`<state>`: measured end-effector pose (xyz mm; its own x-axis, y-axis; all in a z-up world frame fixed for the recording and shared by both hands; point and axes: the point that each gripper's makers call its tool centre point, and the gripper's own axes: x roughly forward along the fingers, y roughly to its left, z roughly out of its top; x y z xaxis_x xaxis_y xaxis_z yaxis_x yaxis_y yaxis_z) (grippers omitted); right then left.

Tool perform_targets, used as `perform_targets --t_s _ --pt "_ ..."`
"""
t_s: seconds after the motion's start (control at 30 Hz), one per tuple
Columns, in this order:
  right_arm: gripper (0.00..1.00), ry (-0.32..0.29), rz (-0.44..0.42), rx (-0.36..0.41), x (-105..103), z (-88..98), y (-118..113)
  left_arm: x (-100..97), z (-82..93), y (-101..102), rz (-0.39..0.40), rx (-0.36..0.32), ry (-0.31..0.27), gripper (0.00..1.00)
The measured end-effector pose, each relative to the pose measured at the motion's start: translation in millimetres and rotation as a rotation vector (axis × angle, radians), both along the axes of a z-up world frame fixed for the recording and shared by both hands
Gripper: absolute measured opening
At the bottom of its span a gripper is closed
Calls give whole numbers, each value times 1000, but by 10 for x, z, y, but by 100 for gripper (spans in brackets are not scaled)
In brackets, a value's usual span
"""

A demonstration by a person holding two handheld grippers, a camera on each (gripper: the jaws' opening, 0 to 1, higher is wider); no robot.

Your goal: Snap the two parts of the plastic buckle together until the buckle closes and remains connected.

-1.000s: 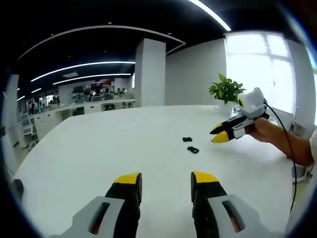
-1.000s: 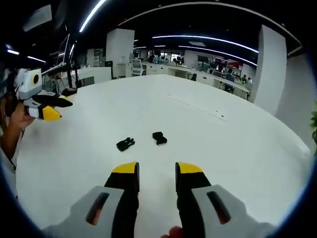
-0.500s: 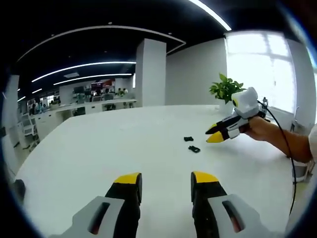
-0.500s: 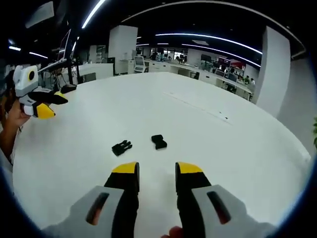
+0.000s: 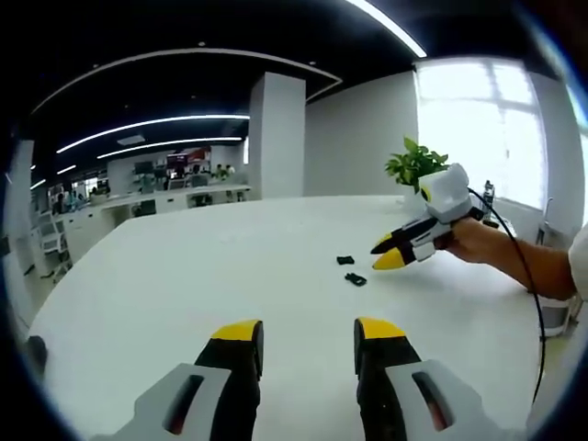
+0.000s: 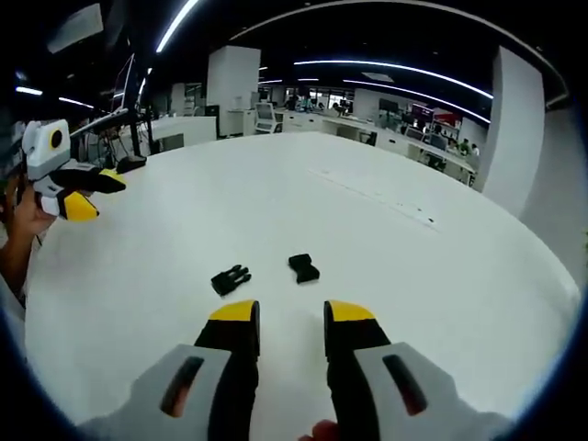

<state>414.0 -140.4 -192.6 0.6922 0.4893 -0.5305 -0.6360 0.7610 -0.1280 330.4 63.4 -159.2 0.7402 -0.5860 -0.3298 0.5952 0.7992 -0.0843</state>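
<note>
Two small black buckle halves lie apart on the white worktop (image 6: 386, 211), not yet joined. In the right gripper view the pronged half (image 6: 230, 278) sits at about 11 o'clock from the right gripper (image 6: 289, 317), just beyond its left fingertip, and the socket half (image 6: 303, 267) sits at about 12 o'clock, slightly farther out; the two lie near each other with a clear gap of worktop between them. The right gripper's fingers (image 6: 237, 317) are apart with nothing between them and have not yet reached either piece. In the left gripper view the same two halves appear as small dark shapes, the socket half (image 5: 345, 260) and pronged half (image 5: 356, 278), well ahead of the left gripper (image 5: 308, 333) at about 1 o'clock; its fingers (image 5: 241, 335) are likewise apart and empty. The right gripper (image 5: 384, 254) enters that view from 2 o'clock, held in a hand (image 5: 478, 241), its tips near the pieces. Judgement on handling: both halves look like light, rigid moulded plastic, probably smooth enough to skid on the worktop if nudged, and the prongs are likely the only springy part. Best hold appears to be across the flat body of each half, away from the prongs and the socket mouth, so the mating ends stay free. A potted plant (image 5: 415, 165) stands at the far edge of the worktop.
</note>
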Motion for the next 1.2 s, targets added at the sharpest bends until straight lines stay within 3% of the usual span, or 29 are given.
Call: perform_targets --t_s 0.53,0.9,1.2 --pt "27 33 38 -6 14 -83 106 1 -2 -30 -5 1 4 39" --pt "27 34 54 0 115 -60 172 6 4 -28 -7 4 4 39" --pt "27 33 66 5 70 -59 242 4 -7 -22 -6 6 7 39"
